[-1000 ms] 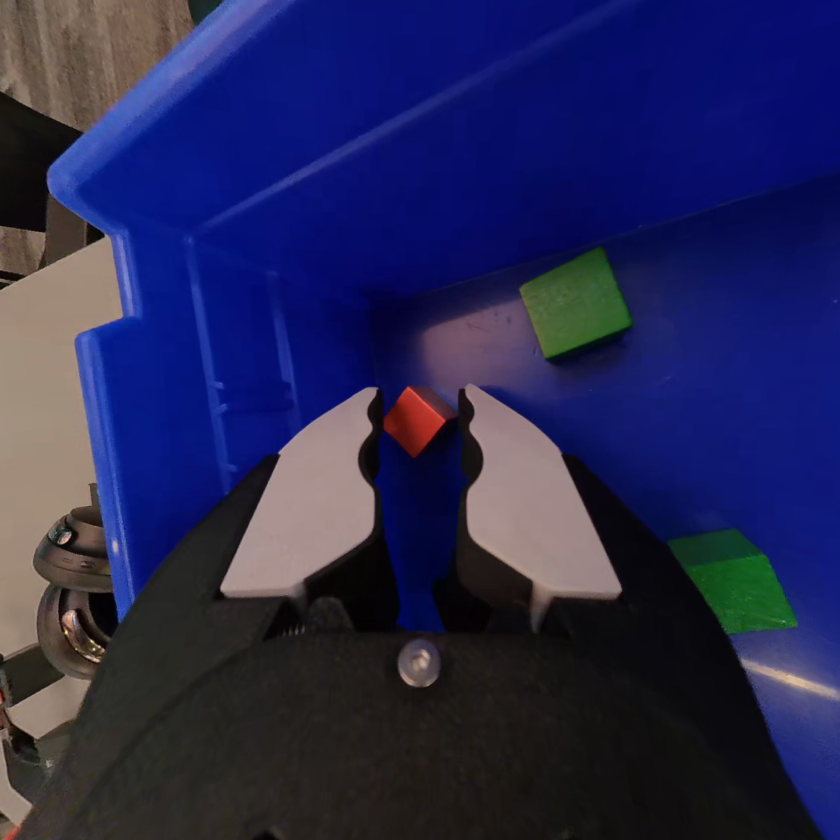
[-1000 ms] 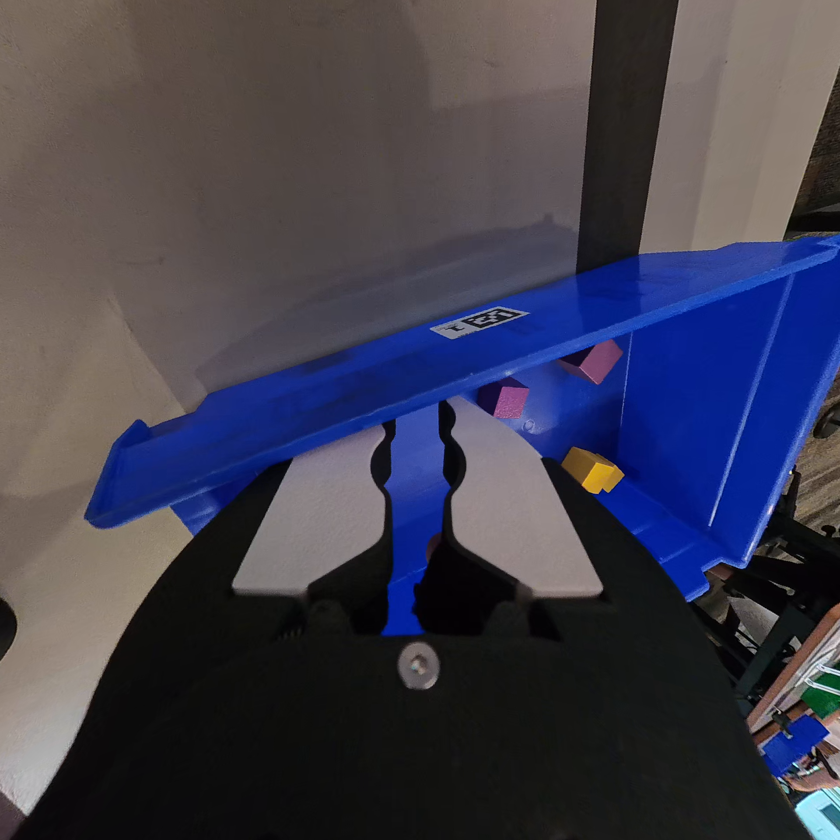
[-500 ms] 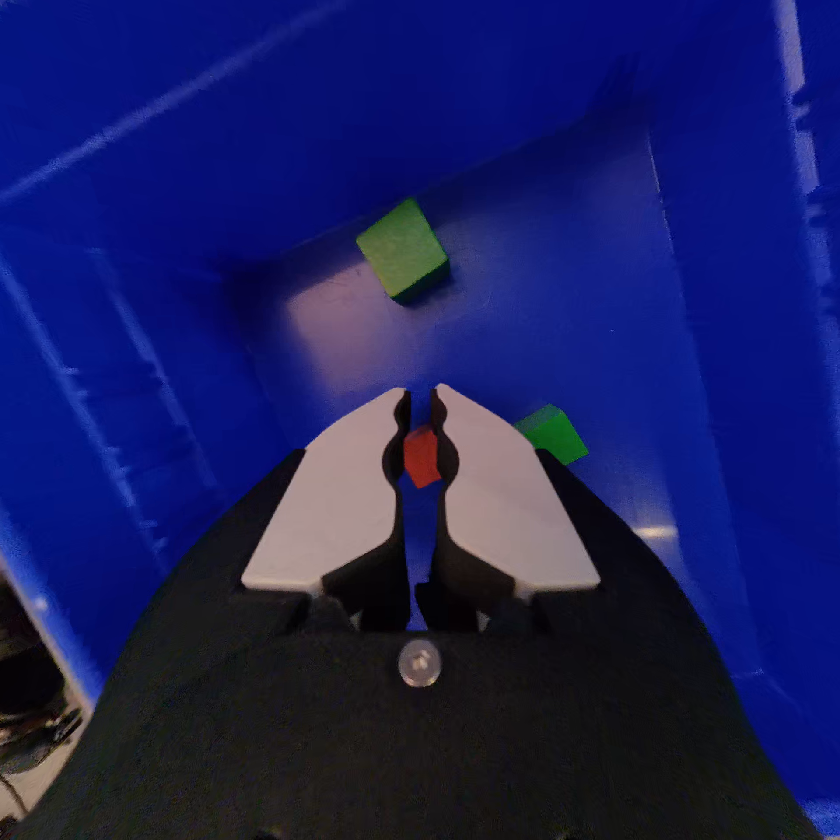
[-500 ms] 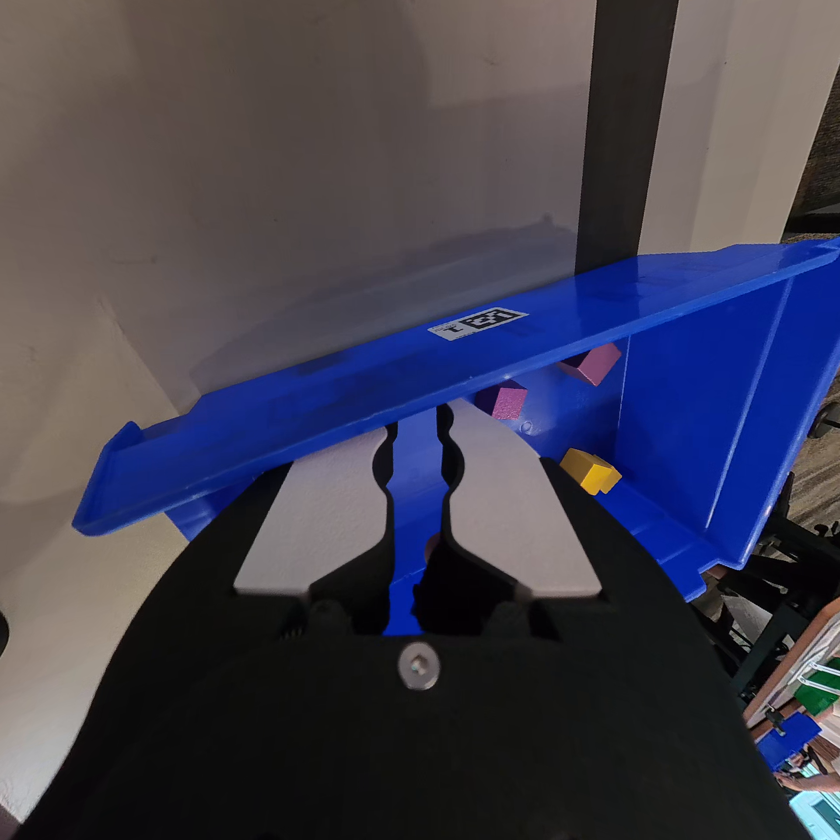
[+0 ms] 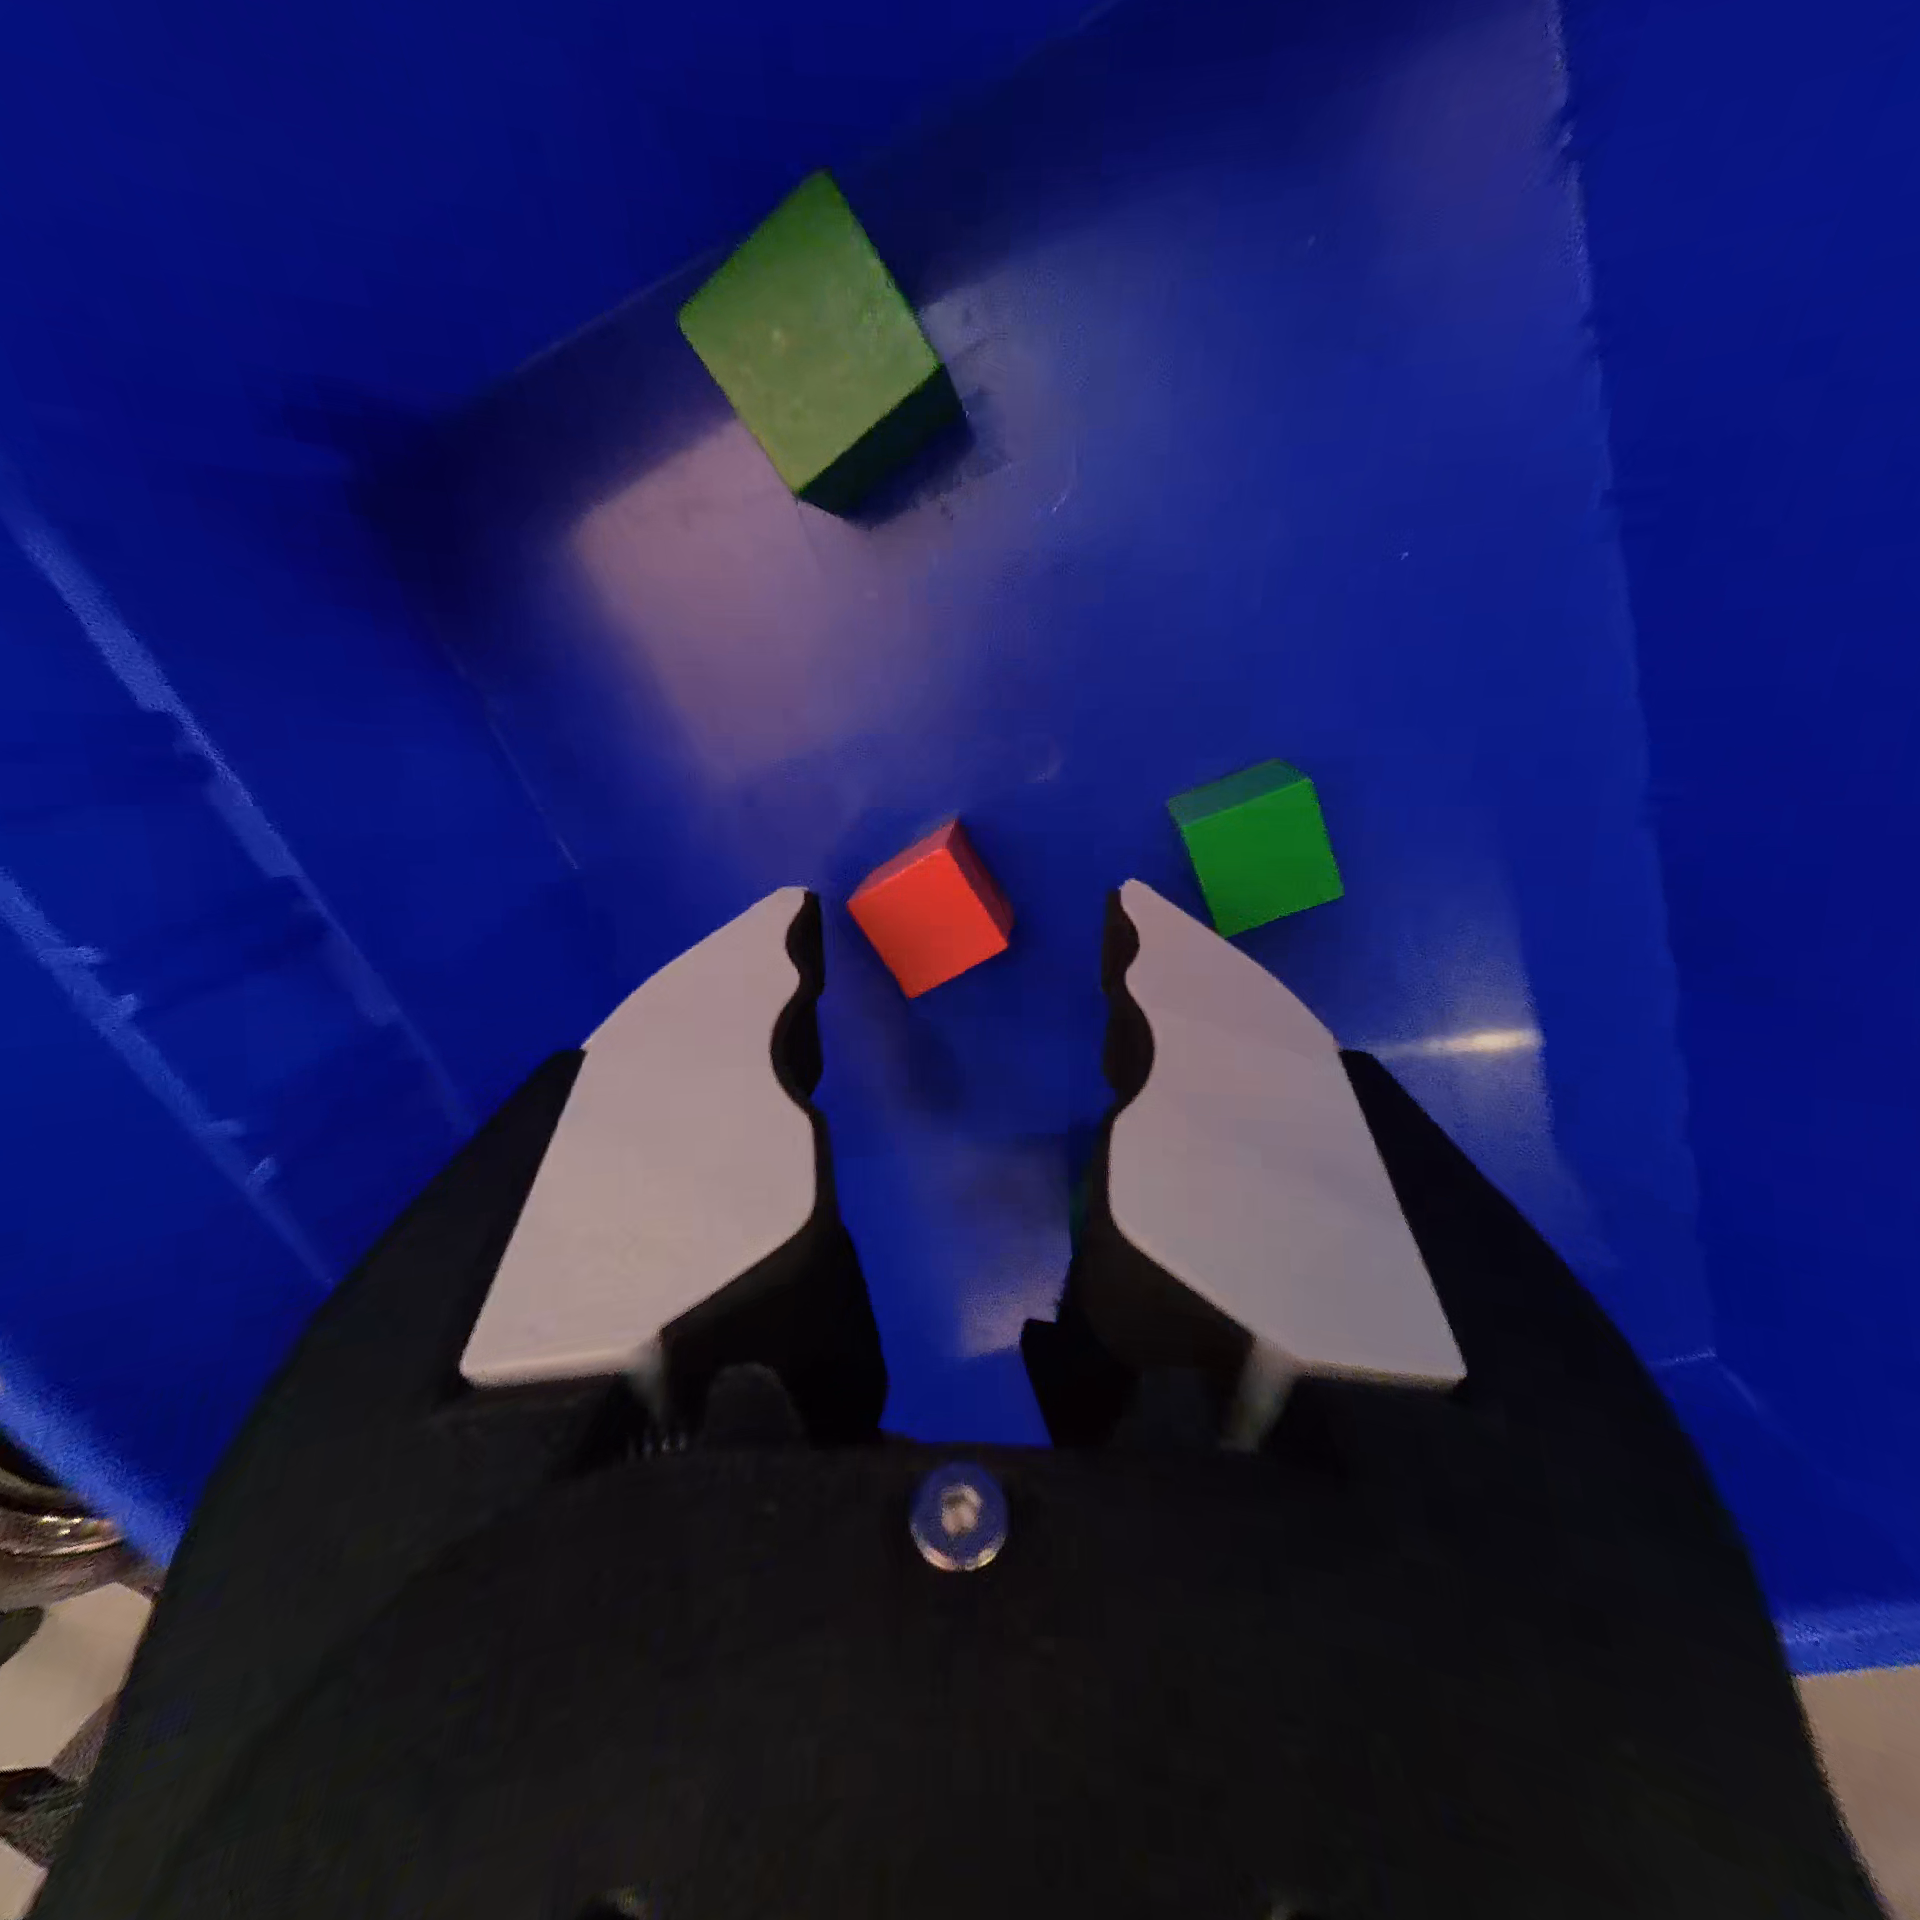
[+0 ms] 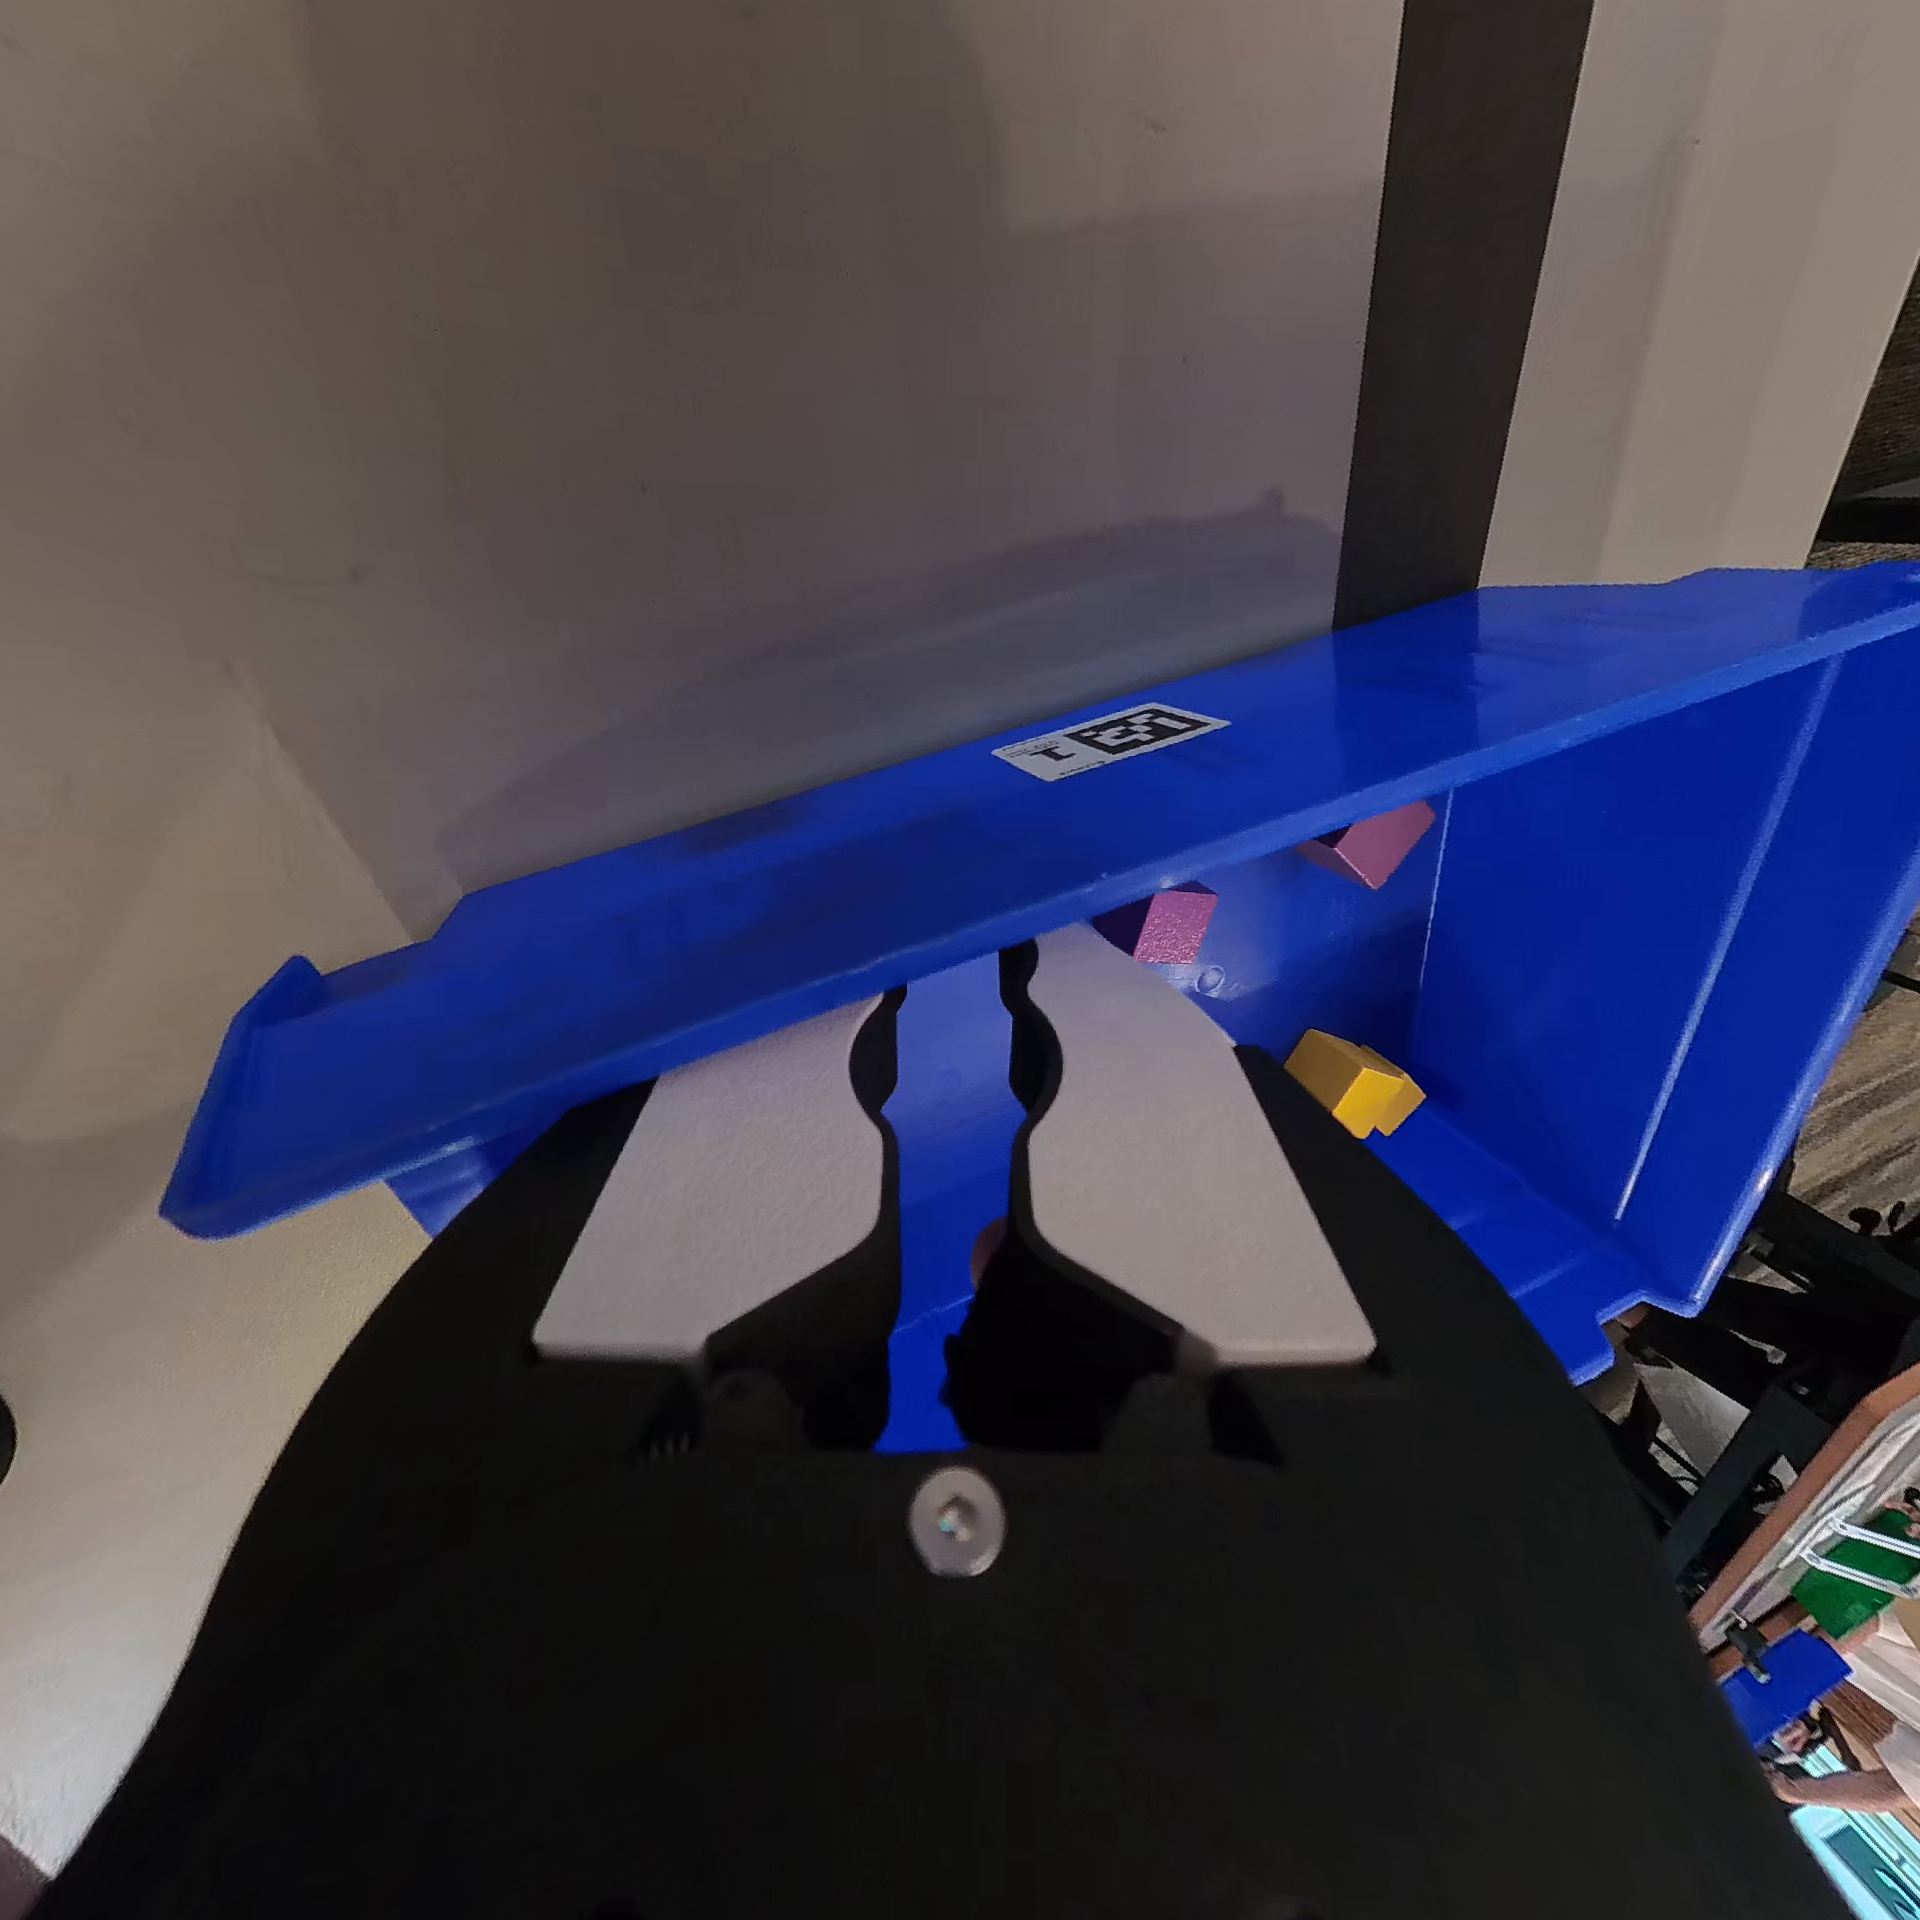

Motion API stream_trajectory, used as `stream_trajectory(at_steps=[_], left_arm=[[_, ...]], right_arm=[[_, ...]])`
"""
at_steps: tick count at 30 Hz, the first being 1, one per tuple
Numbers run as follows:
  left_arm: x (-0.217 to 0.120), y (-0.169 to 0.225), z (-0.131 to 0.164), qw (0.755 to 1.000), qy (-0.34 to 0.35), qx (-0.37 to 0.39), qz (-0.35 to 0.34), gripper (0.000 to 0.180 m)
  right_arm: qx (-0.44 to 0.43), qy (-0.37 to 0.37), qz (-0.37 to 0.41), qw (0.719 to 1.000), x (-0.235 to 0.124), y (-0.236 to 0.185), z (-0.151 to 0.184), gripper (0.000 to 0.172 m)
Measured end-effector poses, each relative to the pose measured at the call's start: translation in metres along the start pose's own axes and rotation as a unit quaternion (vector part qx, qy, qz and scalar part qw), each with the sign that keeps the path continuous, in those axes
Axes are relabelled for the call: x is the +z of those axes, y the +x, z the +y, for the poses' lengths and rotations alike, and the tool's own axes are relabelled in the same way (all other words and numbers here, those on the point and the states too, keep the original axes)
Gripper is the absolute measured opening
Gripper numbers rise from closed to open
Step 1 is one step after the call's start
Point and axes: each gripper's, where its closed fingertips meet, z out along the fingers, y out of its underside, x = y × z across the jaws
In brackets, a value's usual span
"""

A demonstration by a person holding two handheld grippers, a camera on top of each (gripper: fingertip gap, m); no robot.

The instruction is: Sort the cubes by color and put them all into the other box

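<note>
- Left tongs, jaws wide apart and gripping nothing, reach into a blue box.
- A red cube lies on the box floor between the tips, nearer the left finger, with blue showing on both sides of it.
- A large green block sits well ahead of the tips, against the far wall.
- A smaller green cube rests just beyond the right fingertip, to its right.
- Right tongs sit at the second blue box, their tips tucked under its rim, which bears a white sticker; the jaws stand a narrow slot apart, and whether they grip the rim cannot be told.
- A purple cube lies just right of the tips, another purple cube farther right and back.
- A yellow cube lies right of the right finger.
- The pale worktop shows to the left.
</note>
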Motion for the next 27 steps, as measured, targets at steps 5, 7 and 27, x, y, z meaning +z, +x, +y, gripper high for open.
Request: stream_trajectory(at_steps=[5, 7, 27], left_arm=[[0.008, 0.003, 0.001, 0.999, -0.004, -0.027, 0.029, 0.042], [0.009, 0.006, -0.001, 0.999, 0.001, -0.026, 0.042, 0.027], [-0.065, 0.010, -0.033, 0.988, 0.145, -0.013, 0.050, 0.023]], right_arm=[[-0.001, 0.000, 0.000, 1.000, 0.000, 0.000, 0.000, 0.016], [-0.001, 0.000, -0.001, 1.000, 0.001, 0.000, 0.000, 0.017], [0.018, 0.018, 0.086, 0.996, -0.028, 0.028, 0.005, 0.019]])
